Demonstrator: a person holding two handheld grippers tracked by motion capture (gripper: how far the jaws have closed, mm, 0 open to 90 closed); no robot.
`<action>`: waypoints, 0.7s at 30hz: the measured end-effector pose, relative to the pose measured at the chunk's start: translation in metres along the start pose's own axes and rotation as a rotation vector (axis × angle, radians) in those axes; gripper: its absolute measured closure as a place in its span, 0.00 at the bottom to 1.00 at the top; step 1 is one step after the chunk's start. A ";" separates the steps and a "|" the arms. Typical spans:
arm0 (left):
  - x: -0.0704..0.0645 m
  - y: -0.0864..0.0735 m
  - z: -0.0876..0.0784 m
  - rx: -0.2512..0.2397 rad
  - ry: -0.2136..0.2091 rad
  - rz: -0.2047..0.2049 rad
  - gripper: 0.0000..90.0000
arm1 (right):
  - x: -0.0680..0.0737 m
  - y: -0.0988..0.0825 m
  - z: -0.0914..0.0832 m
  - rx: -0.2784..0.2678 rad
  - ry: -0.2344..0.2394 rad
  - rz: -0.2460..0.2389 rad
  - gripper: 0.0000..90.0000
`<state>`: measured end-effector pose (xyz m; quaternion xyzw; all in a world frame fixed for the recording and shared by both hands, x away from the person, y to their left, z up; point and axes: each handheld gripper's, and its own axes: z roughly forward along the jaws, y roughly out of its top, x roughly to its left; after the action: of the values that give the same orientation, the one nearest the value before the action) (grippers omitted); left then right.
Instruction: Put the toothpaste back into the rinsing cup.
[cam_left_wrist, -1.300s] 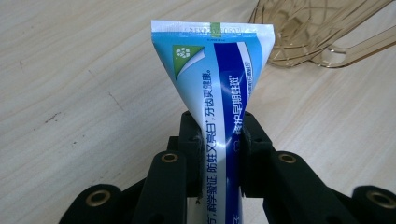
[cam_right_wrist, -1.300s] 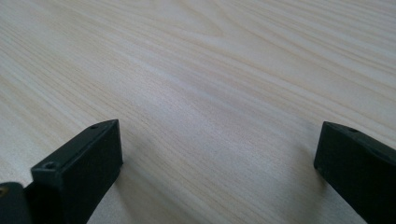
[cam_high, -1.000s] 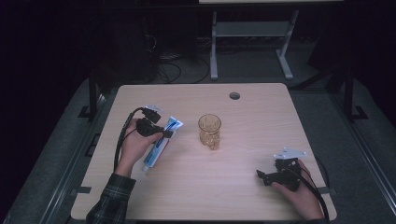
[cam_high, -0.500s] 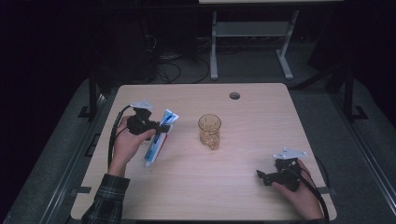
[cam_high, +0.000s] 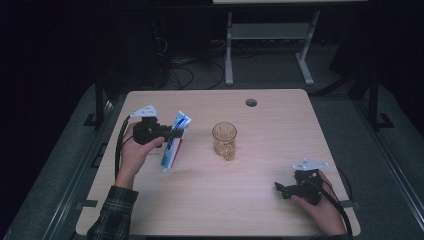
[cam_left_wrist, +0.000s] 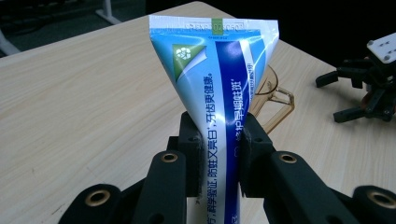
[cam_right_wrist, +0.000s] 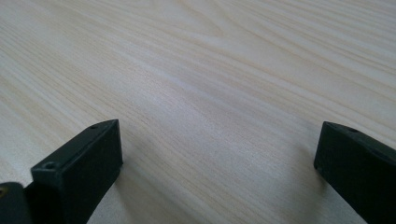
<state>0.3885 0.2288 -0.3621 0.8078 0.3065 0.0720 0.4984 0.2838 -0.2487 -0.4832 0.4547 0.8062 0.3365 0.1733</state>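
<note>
The left gripper (cam_left_wrist: 217, 154) is clamped on a toothpaste tube (cam_left_wrist: 219, 93) — both black pads press the tube's flat sides, with the crimped white end standing up beyond the jaws in the left gripper view. The tube is blue and white, printed with Chinese characters and a green corner with a recycling mark. In the high view the left gripper (cam_high: 172, 133) sits at the left part of the table (cam_high: 280, 125), held in the person's left hand (cam_high: 134, 152), and the toothpaste tube (cam_high: 173, 142) hangs tilted in it, its lower end close to the wood; whether it touches the surface I cannot tell.

Just to the right of the tube stands an amber glass cup (cam_high: 224, 140), upright, near the table's middle and apart from the tube. Its rim and handle peek out behind the tube in the left gripper view.

The right gripper (cam_high: 281, 189) rests low near the table's front right corner, well apart from the cup — its jaws stand wide apart over bare wood with nothing between them.
</note>
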 end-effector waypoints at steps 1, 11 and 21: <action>0.000 0.000 0.000 -0.004 -0.002 0.000 0.82 | 0.000 0.000 0.000 0.000 0.000 0.001 0.01; -0.006 0.014 -0.001 -0.030 -0.012 0.036 0.82 | 0.000 0.000 0.000 0.000 0.000 0.000 0.01; -0.010 0.036 -0.002 -0.038 -0.013 0.065 0.82 | 0.000 0.000 0.000 0.000 0.000 0.000 0.01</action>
<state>0.3948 0.2129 -0.3291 0.8082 0.2753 0.0885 0.5130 0.2838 -0.2487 -0.4832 0.4547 0.8062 0.3365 0.1734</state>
